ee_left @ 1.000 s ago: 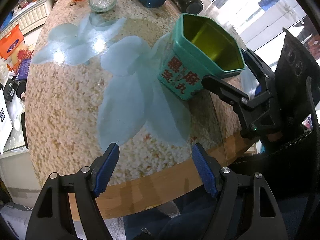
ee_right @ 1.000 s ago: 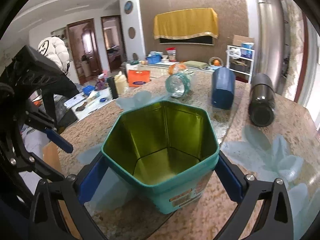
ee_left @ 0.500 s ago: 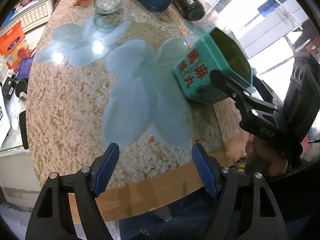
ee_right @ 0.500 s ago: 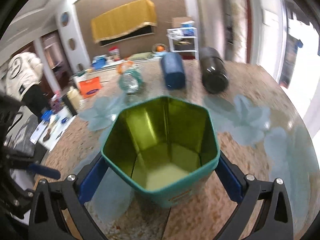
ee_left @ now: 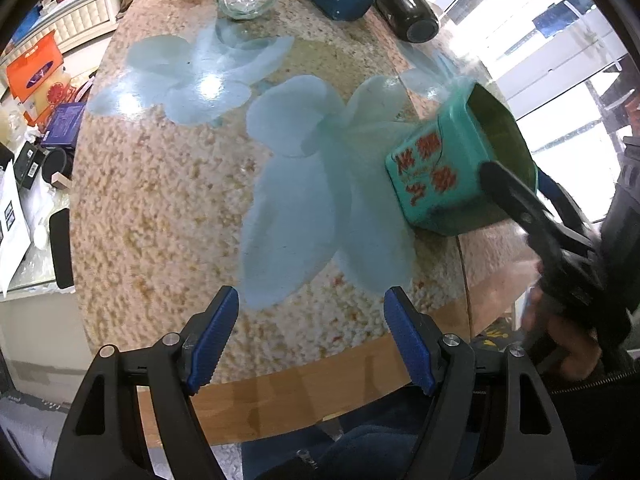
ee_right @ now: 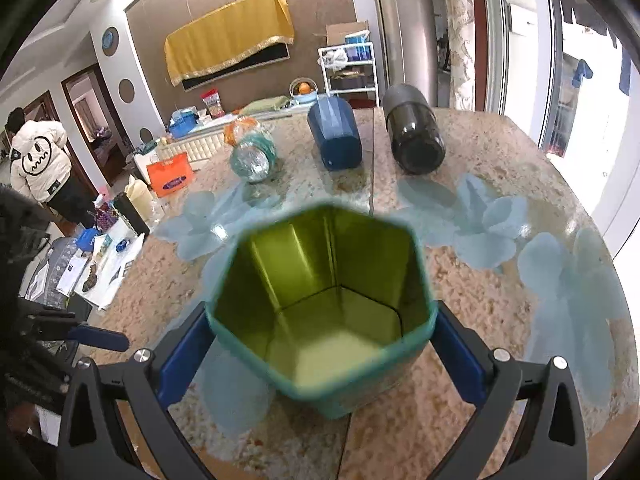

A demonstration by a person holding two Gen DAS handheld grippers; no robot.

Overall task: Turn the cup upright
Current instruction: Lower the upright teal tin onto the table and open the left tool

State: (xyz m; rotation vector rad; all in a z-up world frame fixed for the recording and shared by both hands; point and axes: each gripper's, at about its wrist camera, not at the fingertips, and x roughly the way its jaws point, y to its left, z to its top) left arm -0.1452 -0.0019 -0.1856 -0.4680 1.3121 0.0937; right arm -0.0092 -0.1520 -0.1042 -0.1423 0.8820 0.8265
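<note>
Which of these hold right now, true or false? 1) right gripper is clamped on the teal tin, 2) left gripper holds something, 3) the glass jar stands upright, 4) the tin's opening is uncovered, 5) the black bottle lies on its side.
1) True. The right gripper has its pads pressed on both sides of the teal tin.
2) False. The left gripper is open with nothing between its fingers, above the table near its edge.
3) False. The glass jar lies on its side.
4) True. No lid; the green-gold inside shows.
5) True. The black bottle lies on its side next to the blue container.
</note>
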